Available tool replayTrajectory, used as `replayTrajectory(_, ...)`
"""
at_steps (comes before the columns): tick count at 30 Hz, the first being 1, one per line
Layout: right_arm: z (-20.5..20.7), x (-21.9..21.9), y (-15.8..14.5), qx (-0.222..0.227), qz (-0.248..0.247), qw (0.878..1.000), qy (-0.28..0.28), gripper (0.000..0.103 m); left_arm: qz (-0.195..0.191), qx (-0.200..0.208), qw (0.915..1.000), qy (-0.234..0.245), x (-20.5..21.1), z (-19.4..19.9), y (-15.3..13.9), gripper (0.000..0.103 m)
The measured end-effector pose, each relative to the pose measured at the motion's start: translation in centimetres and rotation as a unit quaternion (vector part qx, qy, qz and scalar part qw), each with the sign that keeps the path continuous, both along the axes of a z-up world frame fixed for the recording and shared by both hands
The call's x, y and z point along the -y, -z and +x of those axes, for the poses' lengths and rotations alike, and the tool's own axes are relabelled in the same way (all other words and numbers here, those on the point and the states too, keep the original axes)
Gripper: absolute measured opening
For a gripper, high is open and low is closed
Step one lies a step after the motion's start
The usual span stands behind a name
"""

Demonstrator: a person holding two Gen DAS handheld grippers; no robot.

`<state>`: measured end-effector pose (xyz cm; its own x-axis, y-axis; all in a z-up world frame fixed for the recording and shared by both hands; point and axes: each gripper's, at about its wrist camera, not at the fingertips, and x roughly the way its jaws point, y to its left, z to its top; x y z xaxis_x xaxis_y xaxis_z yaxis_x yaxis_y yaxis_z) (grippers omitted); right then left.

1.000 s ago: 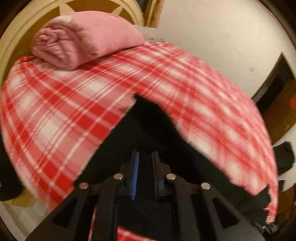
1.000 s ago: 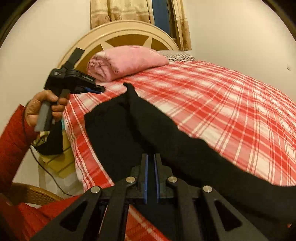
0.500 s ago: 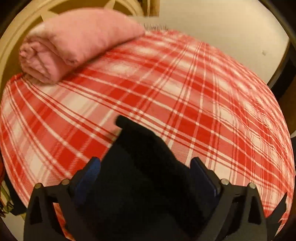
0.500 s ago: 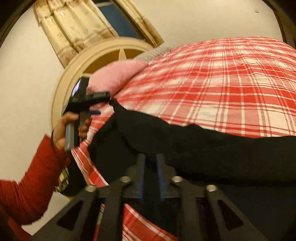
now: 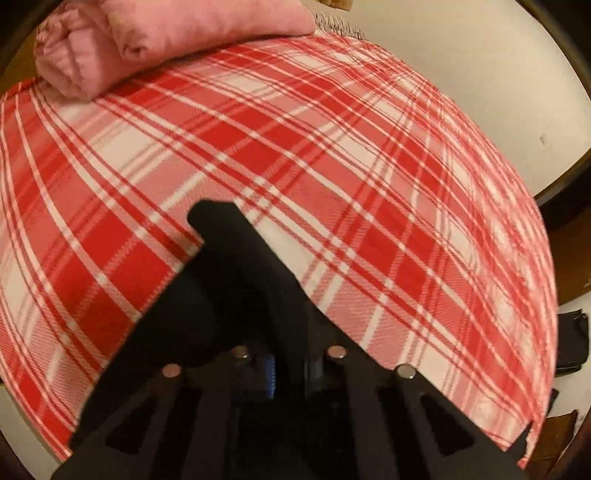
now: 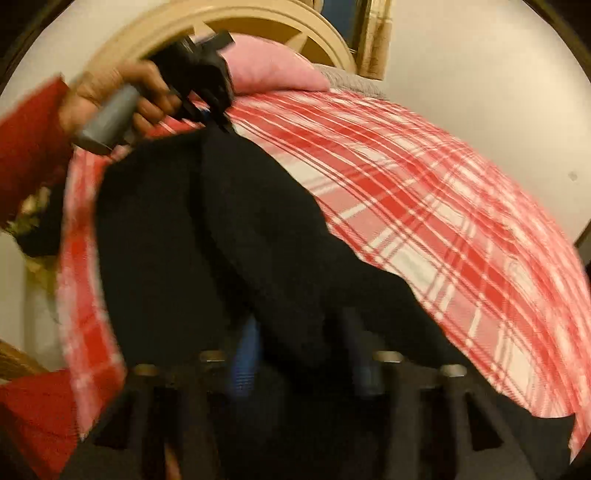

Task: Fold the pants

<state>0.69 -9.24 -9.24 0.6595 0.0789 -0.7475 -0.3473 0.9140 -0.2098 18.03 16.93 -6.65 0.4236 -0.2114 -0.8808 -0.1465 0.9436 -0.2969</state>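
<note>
Black pants (image 6: 229, 236) lie on the near left part of a bed with a red and white plaid cover (image 6: 424, 192). My left gripper (image 5: 291, 369) is shut on the black pants (image 5: 236, 280) at their far corner; the cloth covers its fingertips. It also shows in the right wrist view (image 6: 207, 92), held in a hand at that corner. My right gripper (image 6: 303, 354) has its jaws apart around a raised fold of the pants; the view is blurred.
A rolled pink blanket (image 5: 147, 40) lies at the head of the bed against a cream arched headboard (image 6: 207, 22). The bed's left edge (image 6: 81, 295) is close. A dark doorway (image 5: 569, 206) and dark items on the floor (image 5: 572, 343) are at the right.
My left gripper went from shut and off the cloth to open over the pants' corner, then shut on it. My right gripper was shut on the pants and now has its jaws apart.
</note>
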Motion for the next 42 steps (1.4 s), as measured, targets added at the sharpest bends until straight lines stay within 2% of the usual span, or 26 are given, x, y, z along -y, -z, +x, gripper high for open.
replayTrajectory(1, 0.3, 0.2, 0.1, -0.006, 0.007, 1.000, 0.006, 0.007, -0.003, 0.005, 1.0000, 0.003, 0.1, -0.2, -0.1, 0.007)
replayTrajectory(3, 0.4, 0.9, -0.5, -0.002, 0.033, 0.999, 0.016, 0.007, -0.016, 0.012, 0.9998, 0.006, 0.1, -0.6, -0.5, 0.006)
replayTrajectory(5, -0.5, 1.2, -2.0, 0.026, 0.049, 0.998, 0.019, 0.007, -0.046, 0.029, 0.9985, 0.011, -0.4, -1.7, -1.8, 0.006)
replayTrajectory(9, -3.3, 0.5, -4.5, 0.072, 0.048, 0.996, 0.007, 0.007, -0.073, 0.070, 0.9948, 0.013, -1.9, -4.7, -4.8, 0.006)
replayTrajectory(12, -5.4, 0.0, -4.7, 0.059, 0.059, 0.996, -0.016, 0.007, -0.079, 0.096, 0.9921, 0.013, -3.8, -7.9, -6.4, 0.006)
replayTrajectory(15, -7.4, -0.5, -3.8, 0.044, 0.056, 0.997, -0.033, 0.007, -0.071, 0.108, 0.9916, 0.008, -5.5, -11.0, -6.3, 0.006)
replayTrajectory(20, -8.9, -1.4, -1.2, 0.010, 0.059, 0.997, -0.042, 0.007, -0.022, 0.084, 0.9962, -0.009, -7.0, -14.5, -2.5, 0.006)
replayTrajectory(23, -9.1, -1.9, 0.4, -0.001, 0.039, 0.998, -0.044, 0.007, -0.013, 0.064, 0.9977, -0.018, -7.6, -15.3, 0.1, 0.007)
replayTrajectory(26, -9.1, -1.9, 1.6, -0.012, 0.035, 0.999, -0.038, 0.007, 0.037, 0.063, 0.9973, -0.006, -6.7, -15.4, 1.9, 0.014)
replayTrajectory(28, -9.2, -1.9, 1.9, -0.001, 0.030, 0.999, -0.035, 0.009, 0.080, 0.089, 0.9927, 0.012, -5.7, -15.7, 2.0, 0.014)
replayTrajectory(30, -9.2, -2.1, 2.0, 0.002, 0.026, 0.999, -0.029, 0.012, 0.111, 0.095, 0.9888, 0.029, -5.0, -15.9, 1.7, 0.016)
replayTrajectory(32, -9.2, -1.9, 1.8, -0.012, 0.044, 0.999, -0.028, 0.022, 0.135, 0.097, 0.9853, 0.040, -5.0, -16.1, 1.3, 0.029)
replayTrajectory(34, -9.1, -1.2, 1.2, -0.033, 0.086, 0.995, -0.028, 0.045, 0.166, 0.105, 0.9801, 0.028, -5.7, -16.7, 0.6, 0.062)
replayTrajectory(35, -9.4, -0.7, 0.7, -0.037, 0.107, 0.993, -0.027, 0.047, 0.191, 0.117, 0.9746, 0.011, -6.3, -17.1, -0.1, 0.067)
replayTrajectory(37, -9.7, 0.3, -1.0, -0.037, 0.150, 0.987, -0.033, 0.048, 0.221, 0.137, 0.9654, -0.016, -7.4, -17.9, -1.4, 0.069)
replayTrajectory(40, -9.0, 1.5, -4.2, -0.005, 0.197, 0.980, -0.035, 0.047, 0.241, 0.168, 0.9550, -0.041, -7.9, -18.2, -2.9, 0.069)
replayTrajectory(42, -6.9, 2.0, -5.5, 0.008, 0.210, 0.977, -0.017, 0.047, 0.244, 0.196, 0.9488, -0.040, -7.1, -18.0, -3.5, 0.069)
